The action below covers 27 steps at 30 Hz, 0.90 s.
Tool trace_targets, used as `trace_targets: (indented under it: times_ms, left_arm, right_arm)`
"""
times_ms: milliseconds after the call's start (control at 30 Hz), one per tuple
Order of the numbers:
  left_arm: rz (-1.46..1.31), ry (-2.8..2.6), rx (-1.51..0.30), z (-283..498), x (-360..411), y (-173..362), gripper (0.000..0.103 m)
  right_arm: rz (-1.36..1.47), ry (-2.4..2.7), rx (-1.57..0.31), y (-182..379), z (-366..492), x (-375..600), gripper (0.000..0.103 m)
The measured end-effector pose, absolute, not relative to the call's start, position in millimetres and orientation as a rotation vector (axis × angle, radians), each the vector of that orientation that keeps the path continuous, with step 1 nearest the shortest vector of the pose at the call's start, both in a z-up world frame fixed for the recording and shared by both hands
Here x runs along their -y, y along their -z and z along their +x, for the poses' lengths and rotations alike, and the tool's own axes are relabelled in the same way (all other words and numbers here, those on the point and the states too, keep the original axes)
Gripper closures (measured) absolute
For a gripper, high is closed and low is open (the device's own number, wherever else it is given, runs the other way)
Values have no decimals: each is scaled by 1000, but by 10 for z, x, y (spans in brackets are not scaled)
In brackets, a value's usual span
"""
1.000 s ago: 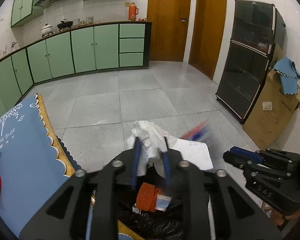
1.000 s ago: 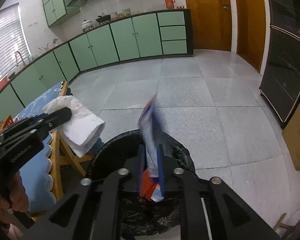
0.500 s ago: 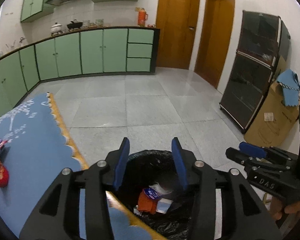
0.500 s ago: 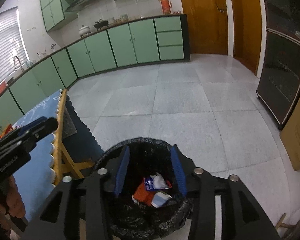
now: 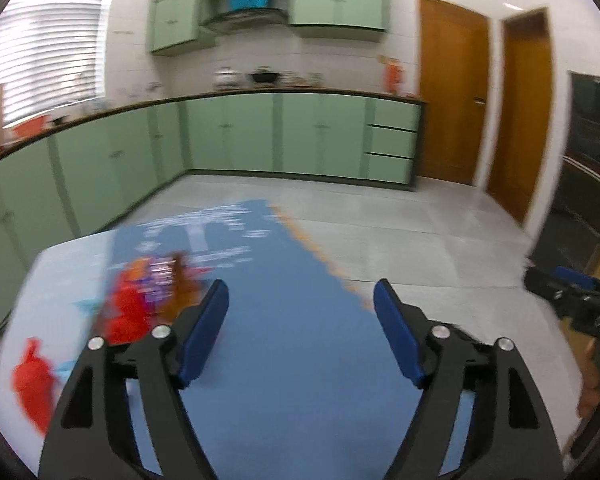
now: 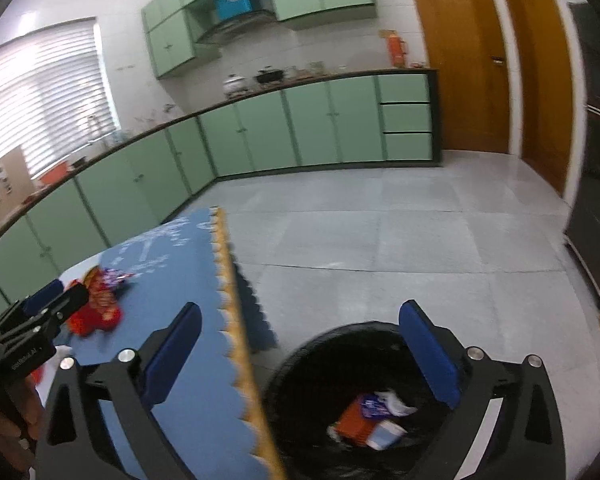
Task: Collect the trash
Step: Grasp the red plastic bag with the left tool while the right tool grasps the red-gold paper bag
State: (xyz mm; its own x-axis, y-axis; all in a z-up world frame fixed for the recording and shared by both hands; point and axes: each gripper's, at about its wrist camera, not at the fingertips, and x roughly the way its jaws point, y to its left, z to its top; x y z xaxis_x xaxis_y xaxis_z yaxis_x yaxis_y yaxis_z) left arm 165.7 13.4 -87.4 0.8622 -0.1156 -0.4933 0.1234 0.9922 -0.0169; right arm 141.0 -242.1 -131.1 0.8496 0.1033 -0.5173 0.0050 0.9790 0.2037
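Red and orange wrappers (image 5: 140, 300) lie in a crumpled heap on your blue-covered worktop (image 5: 300, 340), blurred in the left wrist view, with 1 more red scrap (image 5: 34, 380) nearer the worktop's left edge. Your left gripper (image 5: 300, 324) hovers over the cloth, its fingers having just been opening and now spread with nothing between them; the heap sits just left of the left finger (image 5: 204, 336). Your right gripper (image 6: 300, 356) has also just been opening and stands wide and empty above the black bin (image 6: 300, 364) beside the worktop. Inside the bin lie an orange carton (image 6: 350, 420), white tissue (image 6: 394, 402) and a pale cup (image 6: 386, 434).
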Motion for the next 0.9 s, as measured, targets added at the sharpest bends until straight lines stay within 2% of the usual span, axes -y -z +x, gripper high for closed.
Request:
trace_targets:
  times_ms: [267,600,900]
  left_arm:
    - [-15,-151,-538,1448,-1203,891,27]
    - [-76,-338,-594,1225,-2165,1079,26]
    - [-157,-341,-708,1399,-2474,1365,27]
  right_arm:
    - [129,-206,-555,1294,1635,1496,6]
    - [59,-333,-555,1391,1779,531,6]
    - [22,-357,-568,1472,1905,130,6]
